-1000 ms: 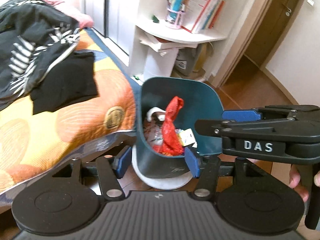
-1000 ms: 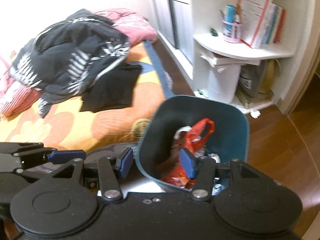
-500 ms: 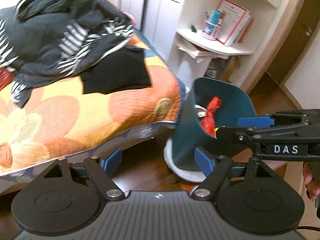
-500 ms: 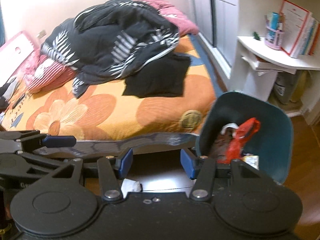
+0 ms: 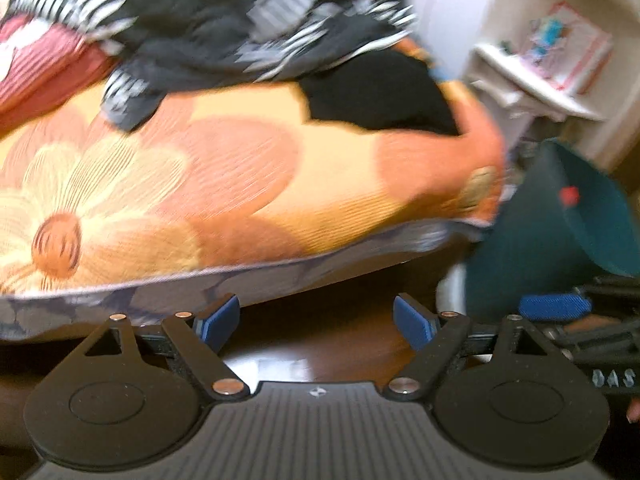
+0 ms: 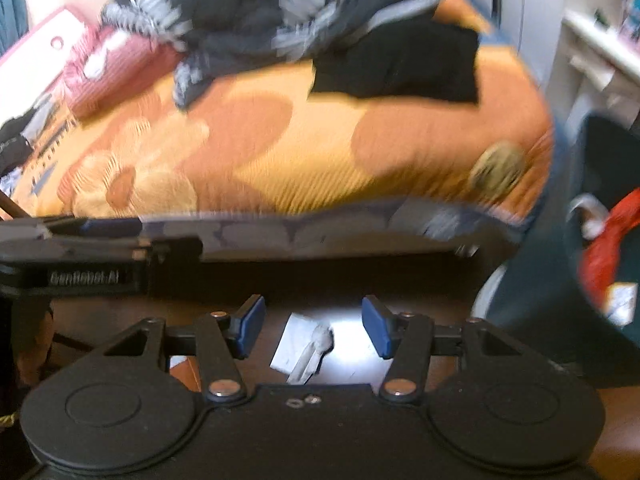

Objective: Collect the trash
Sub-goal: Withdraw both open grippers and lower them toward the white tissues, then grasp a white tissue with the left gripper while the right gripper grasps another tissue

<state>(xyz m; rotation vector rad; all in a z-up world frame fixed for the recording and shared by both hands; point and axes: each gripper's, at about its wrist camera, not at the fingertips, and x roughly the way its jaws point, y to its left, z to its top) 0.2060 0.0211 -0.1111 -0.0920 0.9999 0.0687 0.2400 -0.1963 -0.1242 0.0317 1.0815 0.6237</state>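
A white crumpled paper scrap [image 6: 306, 350] lies on the dark wooden floor by the bed, right between the tips of my right gripper [image 6: 314, 326], which is open and empty. A teal trash bin [image 5: 560, 240] stands at the right by the bed corner; it also shows in the right wrist view [image 6: 560, 300] with a red bag [image 6: 604, 256] and other trash inside. My left gripper [image 5: 316, 322] is open and empty over bare floor, left of the bin. Both views are motion-blurred.
A bed with an orange flowered cover [image 5: 240, 176] fills the middle, with dark clothes [image 5: 224, 12] heaped on it. A white corner shelf [image 5: 540, 80] with books stands behind the bin. The other gripper shows at each view's edge.
Both grippers have swung left and down, away from the bin toward the floor by the bed. The paper scrap now sits between the right gripper's fingers. Both stay open.
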